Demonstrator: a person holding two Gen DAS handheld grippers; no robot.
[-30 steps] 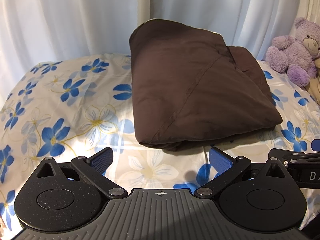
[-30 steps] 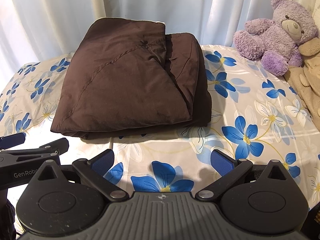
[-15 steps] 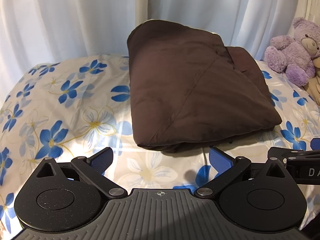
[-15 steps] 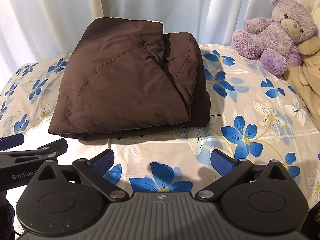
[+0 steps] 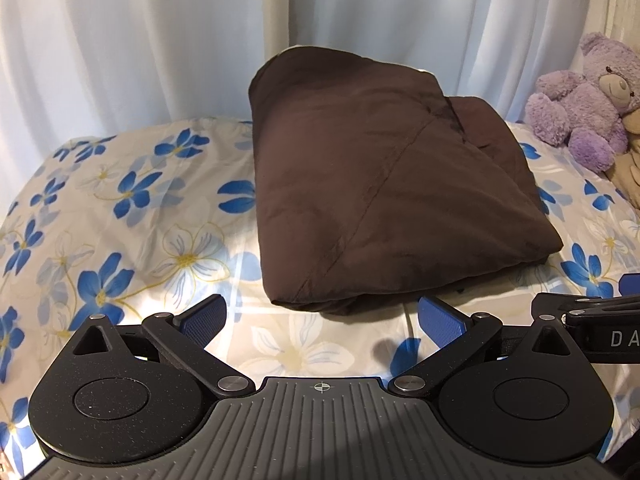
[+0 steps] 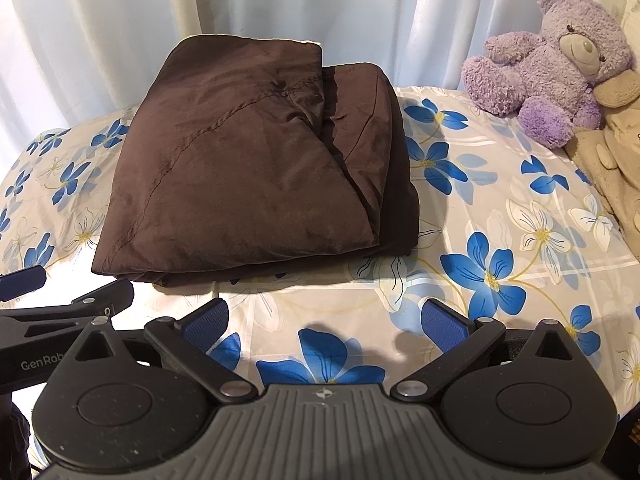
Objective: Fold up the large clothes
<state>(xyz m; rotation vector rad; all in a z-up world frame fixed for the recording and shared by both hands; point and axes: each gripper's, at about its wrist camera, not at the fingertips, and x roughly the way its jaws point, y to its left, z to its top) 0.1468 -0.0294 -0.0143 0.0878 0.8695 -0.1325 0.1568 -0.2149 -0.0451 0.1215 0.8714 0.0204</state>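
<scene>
A dark brown garment (image 5: 384,200) (image 6: 248,164) lies folded into a thick rectangle on the flowered bedsheet (image 5: 132,216) (image 6: 500,220), its far end near the white curtain. My left gripper (image 5: 322,318) is open, empty, and sits just short of the garment's near edge. My right gripper (image 6: 326,320) is also open and empty, a little back from the garment's near right corner. The right gripper's fingers (image 5: 580,304) show at the right edge of the left wrist view. At the left edge of the right wrist view are the left gripper's fingers (image 6: 100,296).
A purple teddy bear (image 6: 556,64) (image 5: 588,104) sits at the far right of the bed beside a beige soft toy (image 6: 616,152). White curtains (image 5: 160,40) hang behind the bed. Open sheet lies left of the garment and in front of both grippers.
Both grippers have drawn back slightly from the folded garment and stayed open. The garment has not moved.
</scene>
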